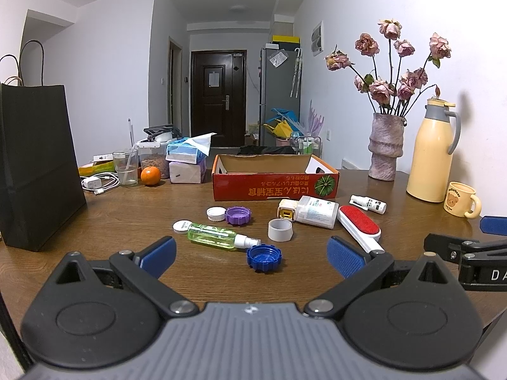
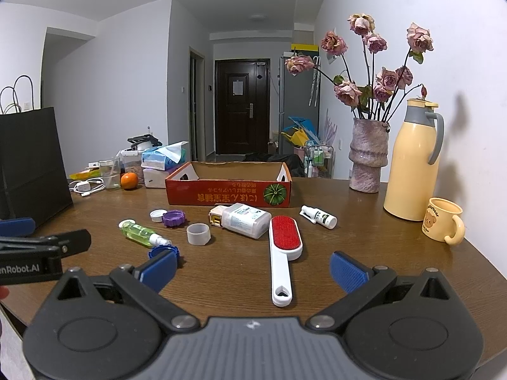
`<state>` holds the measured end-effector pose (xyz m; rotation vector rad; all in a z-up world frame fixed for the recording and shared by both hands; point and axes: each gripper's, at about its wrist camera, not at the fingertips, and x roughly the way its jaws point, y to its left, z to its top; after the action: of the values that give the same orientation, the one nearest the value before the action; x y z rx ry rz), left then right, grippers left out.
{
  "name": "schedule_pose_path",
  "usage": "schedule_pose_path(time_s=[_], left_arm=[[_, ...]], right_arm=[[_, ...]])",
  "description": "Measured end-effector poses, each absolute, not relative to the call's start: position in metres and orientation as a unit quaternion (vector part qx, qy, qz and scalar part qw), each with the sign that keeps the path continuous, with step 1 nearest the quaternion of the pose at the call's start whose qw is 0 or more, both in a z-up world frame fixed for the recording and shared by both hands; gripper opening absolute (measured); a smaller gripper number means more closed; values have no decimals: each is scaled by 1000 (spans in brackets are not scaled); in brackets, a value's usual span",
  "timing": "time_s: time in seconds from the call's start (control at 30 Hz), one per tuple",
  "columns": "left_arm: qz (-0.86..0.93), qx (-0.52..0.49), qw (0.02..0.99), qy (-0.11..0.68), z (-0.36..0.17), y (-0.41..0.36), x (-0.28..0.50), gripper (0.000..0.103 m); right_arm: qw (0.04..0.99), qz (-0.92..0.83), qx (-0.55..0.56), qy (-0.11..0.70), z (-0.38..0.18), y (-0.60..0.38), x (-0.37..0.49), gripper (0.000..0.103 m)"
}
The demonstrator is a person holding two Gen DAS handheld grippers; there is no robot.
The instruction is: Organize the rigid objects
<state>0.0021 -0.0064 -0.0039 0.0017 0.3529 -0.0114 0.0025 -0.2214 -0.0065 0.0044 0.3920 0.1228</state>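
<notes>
Hovering low over the near edge of the tabletop (image 1: 111,212), both the left gripper (image 1: 252,255) and the right gripper (image 2: 253,267) with fingers spread wide and holding nothing; apparently at the very start, with no item yet visible inside the red cardboard box (image 1: 275,186) toward the far edge. Lying loose between box and grippers: blue cap (image 1: 264,258), green spray bottle (image 1: 218,236), lint brush (image 2: 283,253); probably next, lowering onto one of these, closing, carrying to the box.

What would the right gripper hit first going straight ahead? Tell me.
Most likely the lint brush: its white handle lies between the open right gripper fingers, pointing back at the camera. Height above the table is unclear.
</notes>
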Motion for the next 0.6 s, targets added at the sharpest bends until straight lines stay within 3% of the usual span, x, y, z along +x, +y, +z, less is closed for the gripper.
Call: schedule_pose_path(time_s=[0.6], left_arm=[[-7,0,984,176,4,-7,0,103]], right_arm=[[979,59,-2,197,-2,-216,11,103]])
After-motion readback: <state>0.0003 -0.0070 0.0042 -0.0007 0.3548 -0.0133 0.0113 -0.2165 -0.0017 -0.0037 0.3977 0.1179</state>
